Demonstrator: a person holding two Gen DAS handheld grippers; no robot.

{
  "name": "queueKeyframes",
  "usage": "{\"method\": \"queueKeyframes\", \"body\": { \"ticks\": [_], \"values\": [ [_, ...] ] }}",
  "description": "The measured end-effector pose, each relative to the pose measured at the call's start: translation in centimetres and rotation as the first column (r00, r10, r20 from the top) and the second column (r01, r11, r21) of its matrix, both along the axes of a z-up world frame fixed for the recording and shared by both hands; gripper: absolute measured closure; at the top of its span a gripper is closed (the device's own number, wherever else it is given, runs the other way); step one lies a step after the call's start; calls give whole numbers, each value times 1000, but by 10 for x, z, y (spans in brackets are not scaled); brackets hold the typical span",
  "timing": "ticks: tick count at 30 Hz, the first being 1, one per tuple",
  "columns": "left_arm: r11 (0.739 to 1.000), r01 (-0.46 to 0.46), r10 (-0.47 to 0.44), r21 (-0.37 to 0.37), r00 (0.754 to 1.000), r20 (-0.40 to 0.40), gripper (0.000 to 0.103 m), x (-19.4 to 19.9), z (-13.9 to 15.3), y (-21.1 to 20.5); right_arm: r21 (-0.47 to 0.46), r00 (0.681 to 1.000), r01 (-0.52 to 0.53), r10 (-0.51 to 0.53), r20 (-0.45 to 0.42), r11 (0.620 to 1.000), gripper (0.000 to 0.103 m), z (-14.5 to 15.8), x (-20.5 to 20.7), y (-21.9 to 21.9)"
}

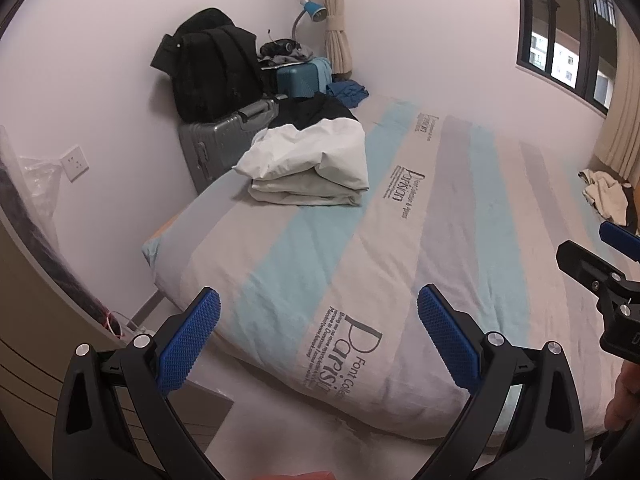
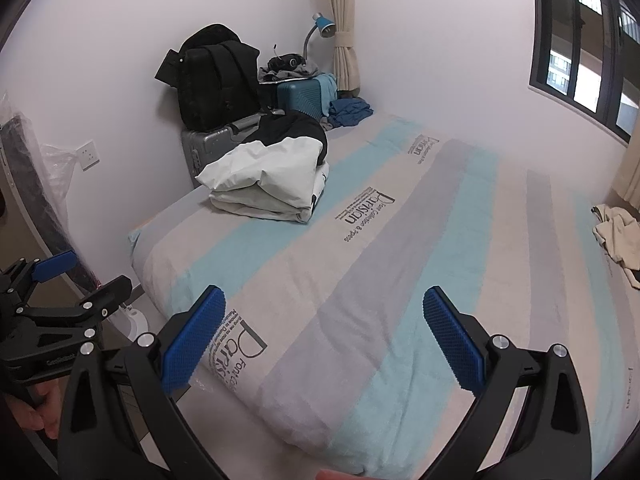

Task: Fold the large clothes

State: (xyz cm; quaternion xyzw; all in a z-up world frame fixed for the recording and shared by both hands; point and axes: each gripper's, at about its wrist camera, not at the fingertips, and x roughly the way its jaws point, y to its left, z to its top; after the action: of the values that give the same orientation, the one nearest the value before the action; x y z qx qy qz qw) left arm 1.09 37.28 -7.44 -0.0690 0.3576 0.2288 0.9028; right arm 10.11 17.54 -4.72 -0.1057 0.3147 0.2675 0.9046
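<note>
A folded white and black garment (image 1: pixel 308 160) (image 2: pixel 268 172) lies in a stack at the far left of the striped bed (image 1: pixel 460 220) (image 2: pixel 420 260). A crumpled cream garment (image 1: pixel 606 196) (image 2: pixel 618 236) lies at the bed's right edge. My left gripper (image 1: pixel 318 344) hovers open over the bed's near corner, nothing between its blue pads. My right gripper (image 2: pixel 324 340) is open too, above the near part of the bed, also empty. Each gripper shows at the edge of the other's view, held by a hand.
A grey suitcase (image 1: pixel 224 140) with a black backpack (image 1: pixel 216 68) on it stands against the wall behind the bed. A teal suitcase (image 1: pixel 300 76), blue cloth (image 1: pixel 348 92) and a blue lamp (image 1: pixel 314 10) sit in the corner. Wooden furniture (image 1: pixel 32 340) is at left; a window (image 1: pixel 568 20) at right.
</note>
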Motion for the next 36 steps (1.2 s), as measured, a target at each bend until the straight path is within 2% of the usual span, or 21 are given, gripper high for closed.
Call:
{"method": "queueKeyframes", "body": {
  "ticks": [36],
  "values": [
    [1000, -21, 21, 8, 1000, 7, 6, -6, 7, -6, 1, 1000, -12, 12, 7, 1000, 8, 2, -4, 5]
  ]
}}
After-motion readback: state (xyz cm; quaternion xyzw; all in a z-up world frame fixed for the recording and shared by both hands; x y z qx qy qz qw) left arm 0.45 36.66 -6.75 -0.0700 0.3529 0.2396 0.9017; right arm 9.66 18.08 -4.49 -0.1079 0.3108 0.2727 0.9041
